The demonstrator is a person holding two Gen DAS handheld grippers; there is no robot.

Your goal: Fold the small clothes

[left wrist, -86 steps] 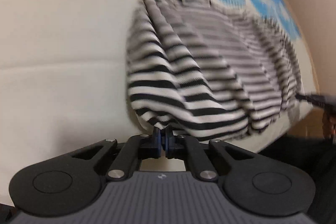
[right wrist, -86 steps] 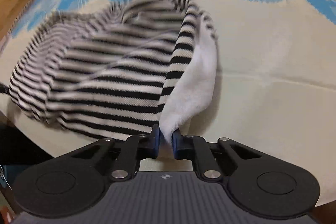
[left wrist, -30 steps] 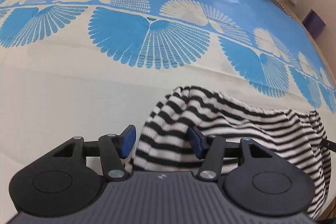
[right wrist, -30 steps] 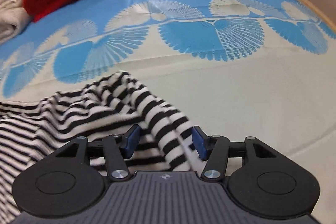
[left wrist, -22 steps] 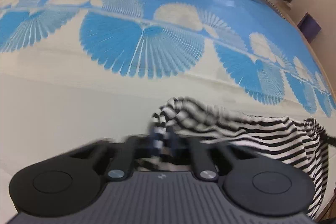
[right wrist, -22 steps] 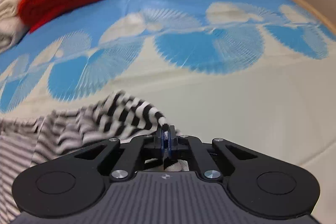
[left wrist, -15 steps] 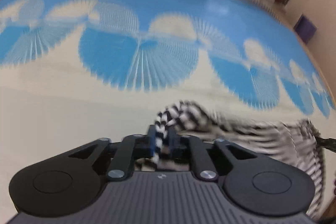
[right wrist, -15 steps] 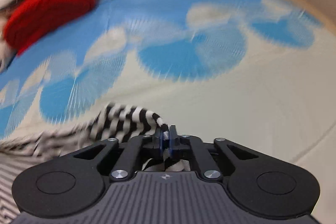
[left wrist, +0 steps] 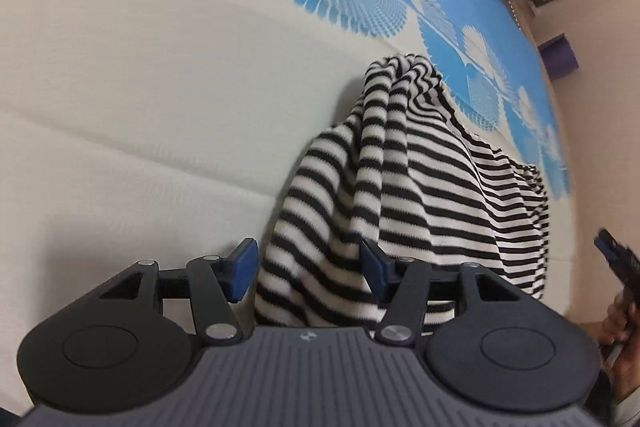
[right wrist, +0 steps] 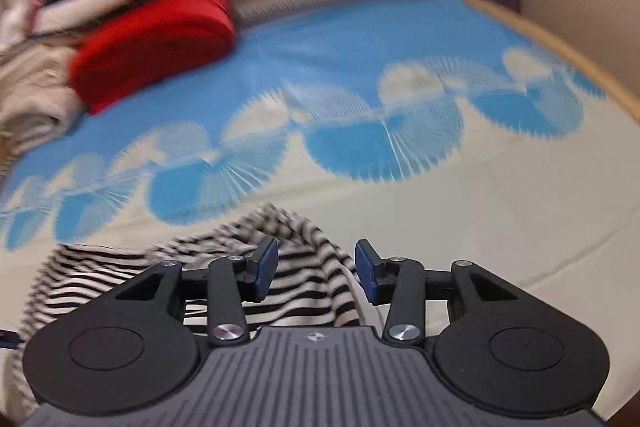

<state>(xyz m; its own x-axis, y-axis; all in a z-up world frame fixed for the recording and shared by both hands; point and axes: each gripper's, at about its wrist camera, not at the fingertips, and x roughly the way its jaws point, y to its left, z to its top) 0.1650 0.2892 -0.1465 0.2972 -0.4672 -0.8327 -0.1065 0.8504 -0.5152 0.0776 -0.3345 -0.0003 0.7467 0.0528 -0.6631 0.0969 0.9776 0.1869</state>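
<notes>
- Black-and-white striped top (left wrist: 420,187) lies bunched on the mat (left wrist: 140,87), peaked toward one o'clock.
- Left gripper (left wrist: 308,271) and right gripper (right wrist: 316,267), clamped half a second ago, have just opened; cloth lies loose between their jaws.

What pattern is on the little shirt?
Black and white stripes on the shirt, clearest in the left wrist view.

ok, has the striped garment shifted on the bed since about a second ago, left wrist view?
Yes. The striped garment now bunches up in a peak reaching the blue fan border of the bedspread; before it lay lower, short of that border. The left gripper has just opened.
</notes>
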